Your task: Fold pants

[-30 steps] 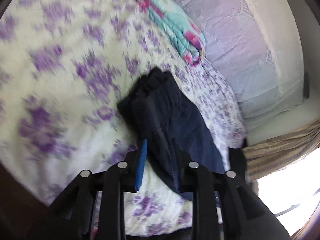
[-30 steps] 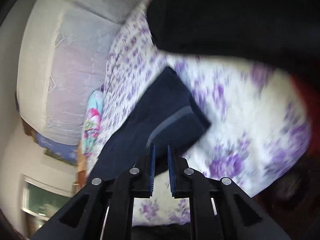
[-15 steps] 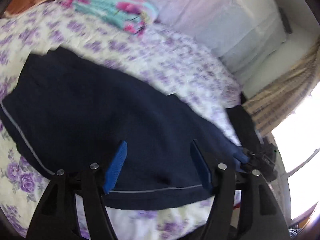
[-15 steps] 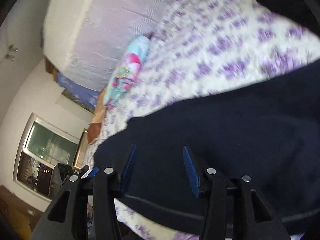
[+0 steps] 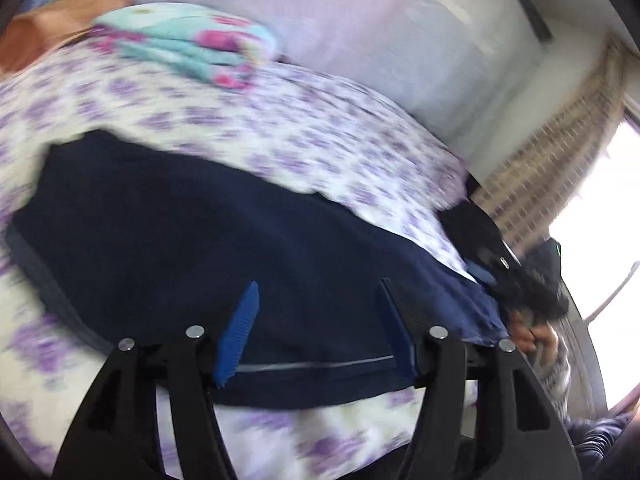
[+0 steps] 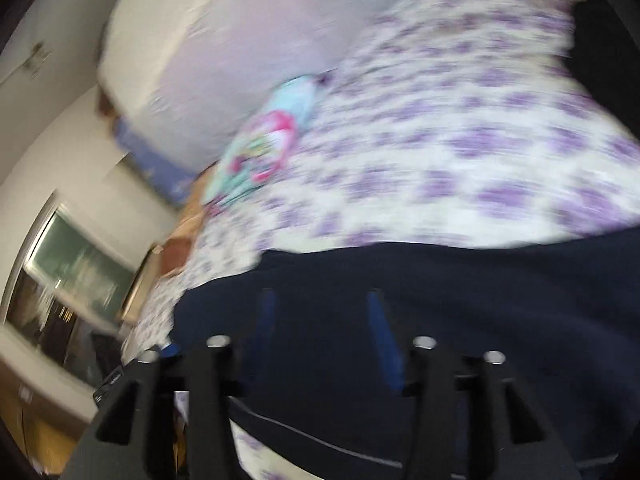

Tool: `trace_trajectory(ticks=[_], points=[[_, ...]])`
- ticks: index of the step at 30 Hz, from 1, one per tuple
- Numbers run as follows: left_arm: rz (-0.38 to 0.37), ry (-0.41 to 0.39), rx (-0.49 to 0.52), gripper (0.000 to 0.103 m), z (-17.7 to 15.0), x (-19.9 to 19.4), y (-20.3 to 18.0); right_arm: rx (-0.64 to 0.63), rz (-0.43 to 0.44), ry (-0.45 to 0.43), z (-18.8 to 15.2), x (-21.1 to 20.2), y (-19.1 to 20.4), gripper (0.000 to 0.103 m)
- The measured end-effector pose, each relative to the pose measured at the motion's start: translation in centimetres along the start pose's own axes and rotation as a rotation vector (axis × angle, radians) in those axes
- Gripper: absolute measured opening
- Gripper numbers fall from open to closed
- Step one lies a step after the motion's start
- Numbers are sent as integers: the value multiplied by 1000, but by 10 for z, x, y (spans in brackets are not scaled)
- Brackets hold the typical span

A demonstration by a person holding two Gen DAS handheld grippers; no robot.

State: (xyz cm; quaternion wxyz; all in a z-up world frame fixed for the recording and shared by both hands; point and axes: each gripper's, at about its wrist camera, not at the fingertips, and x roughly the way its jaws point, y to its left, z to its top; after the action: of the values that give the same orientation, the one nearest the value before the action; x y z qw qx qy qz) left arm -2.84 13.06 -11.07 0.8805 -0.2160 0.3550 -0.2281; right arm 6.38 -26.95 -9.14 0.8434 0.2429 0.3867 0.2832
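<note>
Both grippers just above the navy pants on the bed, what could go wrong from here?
1. Both views are motion-blurred; the left gripper and right gripper are opening with nothing pinched, so a grab now could miss the navy pants.
2. The fingers hang over flat cloth, not an edge; closing there may also pinch the floral bedsheet.
3. The other gripper sits near the pants' far corner; the two could collide.

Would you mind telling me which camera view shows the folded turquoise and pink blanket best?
The left wrist view: the turquoise and pink blanket sits fairly sharp there, its stacked folds visible on the floral bedspread. The right wrist view shows it only as a motion-blurred patch.
</note>
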Motion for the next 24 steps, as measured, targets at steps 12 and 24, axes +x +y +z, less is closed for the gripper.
trace_trajectory(ticks=[12,24], points=[[116,148,212,58,-46,51,-20,212,27,276,5,81,-60,12],[42,115,108,81,-26,99,-40,-2,140,435,96,170,12,50]])
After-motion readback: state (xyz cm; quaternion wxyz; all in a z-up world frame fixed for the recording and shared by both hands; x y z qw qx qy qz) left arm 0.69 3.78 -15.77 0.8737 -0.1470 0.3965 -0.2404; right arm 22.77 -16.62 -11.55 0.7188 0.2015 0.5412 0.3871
